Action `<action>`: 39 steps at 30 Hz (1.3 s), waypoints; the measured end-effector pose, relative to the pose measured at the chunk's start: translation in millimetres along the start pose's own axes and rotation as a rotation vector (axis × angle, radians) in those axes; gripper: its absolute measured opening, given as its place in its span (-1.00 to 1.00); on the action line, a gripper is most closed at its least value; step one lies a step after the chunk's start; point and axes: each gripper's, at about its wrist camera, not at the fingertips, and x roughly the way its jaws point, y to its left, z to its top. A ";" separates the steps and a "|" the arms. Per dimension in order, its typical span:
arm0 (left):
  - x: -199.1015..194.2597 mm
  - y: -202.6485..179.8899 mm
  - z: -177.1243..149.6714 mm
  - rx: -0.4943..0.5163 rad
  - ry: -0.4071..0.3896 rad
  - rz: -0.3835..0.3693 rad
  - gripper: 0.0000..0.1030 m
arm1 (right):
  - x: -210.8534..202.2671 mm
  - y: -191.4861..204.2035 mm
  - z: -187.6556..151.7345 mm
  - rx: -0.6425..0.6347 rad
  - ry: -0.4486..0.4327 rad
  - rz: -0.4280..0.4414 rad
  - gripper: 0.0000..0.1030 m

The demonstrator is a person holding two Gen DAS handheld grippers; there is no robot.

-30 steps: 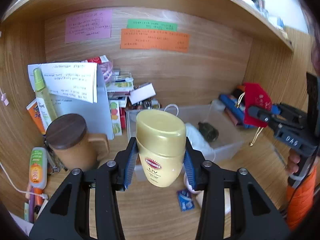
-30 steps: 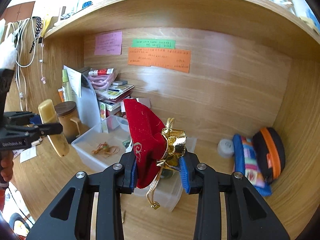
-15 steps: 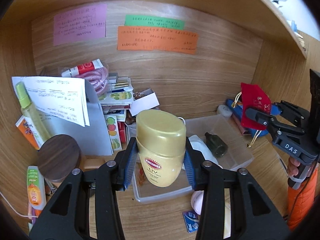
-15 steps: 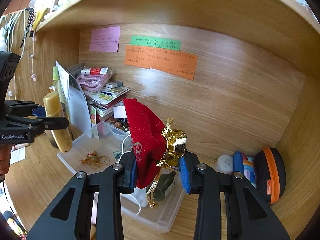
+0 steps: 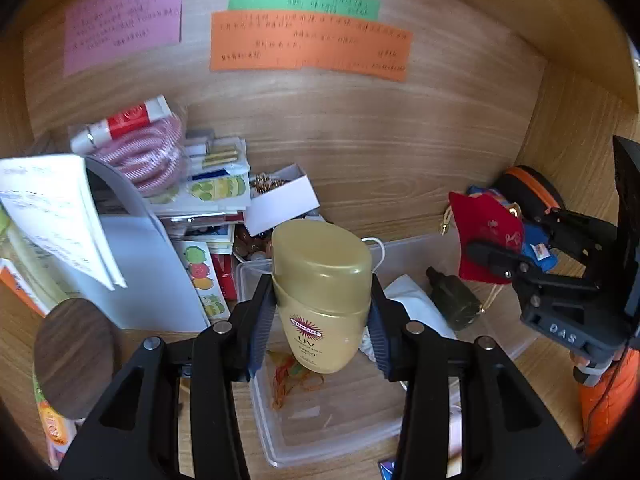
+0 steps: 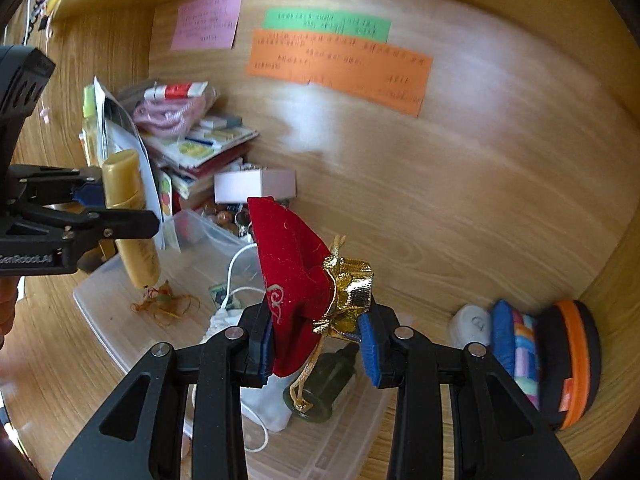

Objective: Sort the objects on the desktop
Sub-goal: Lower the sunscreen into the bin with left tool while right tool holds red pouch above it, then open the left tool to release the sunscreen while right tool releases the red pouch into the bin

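Both loads now hang over the clear bin

My left gripper [image 5: 322, 312] stays clamped on the gold sunscreen bottle [image 5: 322, 296]; over the last second I have carried it forward, so the clear plastic bin [image 5: 280, 436] sits under my fingertips. My right gripper [image 6: 316, 334] still pinches the red velvet pouch [image 6: 290, 280], ahead of it the bin's right end with the dark green bottle [image 6: 324, 380]. I judge both ready to drop.

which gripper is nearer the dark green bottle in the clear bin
Right. The right gripper holds the red pouch just above the dark green bottle; the left gripper, gripping the gold sunscreen bottle, is over the clear bin's other end.
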 end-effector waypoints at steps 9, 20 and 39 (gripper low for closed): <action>36.5 12.0 -2.8 -0.005 0.063 0.013 -0.17 | 39.7 5.6 -14.5 -0.020 0.102 0.021 -0.39; 59.1 21.5 -9.4 0.012 0.113 0.042 -0.20 | 60.1 1.6 -25.6 -0.009 0.167 -0.003 -0.31; 62.2 14.7 -8.5 0.040 0.130 0.074 -0.33 | 44.6 3.2 -23.7 -0.022 0.141 0.030 0.24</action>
